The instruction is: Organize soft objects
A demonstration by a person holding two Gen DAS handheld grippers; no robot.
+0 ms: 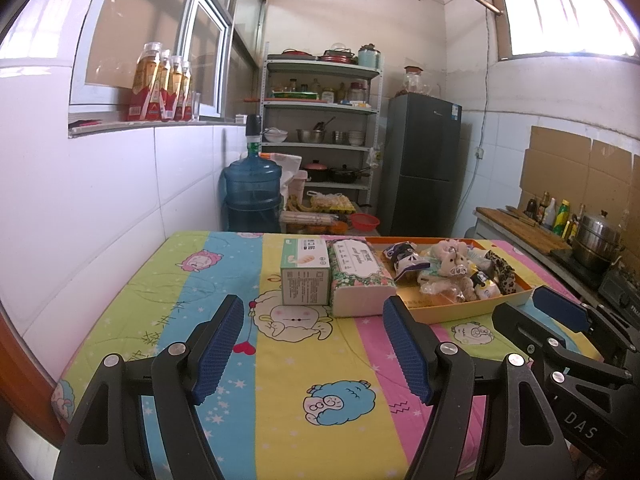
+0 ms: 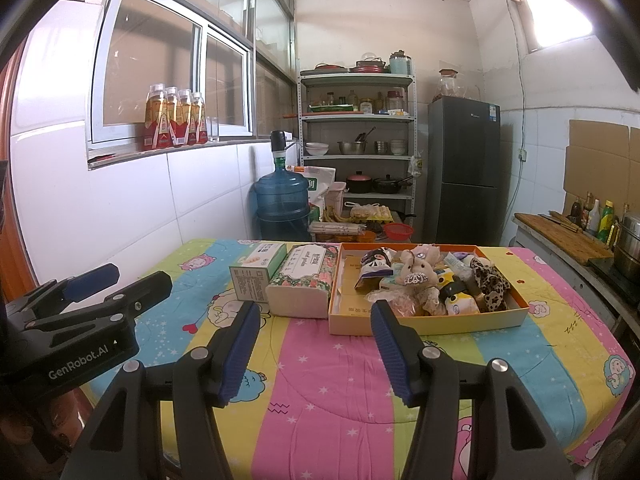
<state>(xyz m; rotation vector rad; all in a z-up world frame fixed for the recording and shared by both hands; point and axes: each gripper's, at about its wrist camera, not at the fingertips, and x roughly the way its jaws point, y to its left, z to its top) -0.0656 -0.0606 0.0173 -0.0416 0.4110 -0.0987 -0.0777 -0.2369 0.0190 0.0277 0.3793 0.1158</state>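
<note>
1. Support surface: table (image 2: 320, 380) covered by a striped cartoon-print cloth.
2. Green-and-white carton (image 2: 256, 272): lies on the cloth, touching the tissue pack.
3. Floral tissue pack (image 2: 302, 286): lies between carton and tray, touching both.
4. Orange-walled tray (image 2: 428, 322): rests on the cloth, filled with soft toys (image 2: 420, 276).

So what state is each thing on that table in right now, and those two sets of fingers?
Left gripper: fingers open, holding nothing.
Right gripper: fingers open, holding nothing.
Orange box: lidless, heaped with soft items.
Plush bunny: lying on the heap.
Tissue pack: flat, beside the box.
Green carton: closed, against the tissue pack.
</note>
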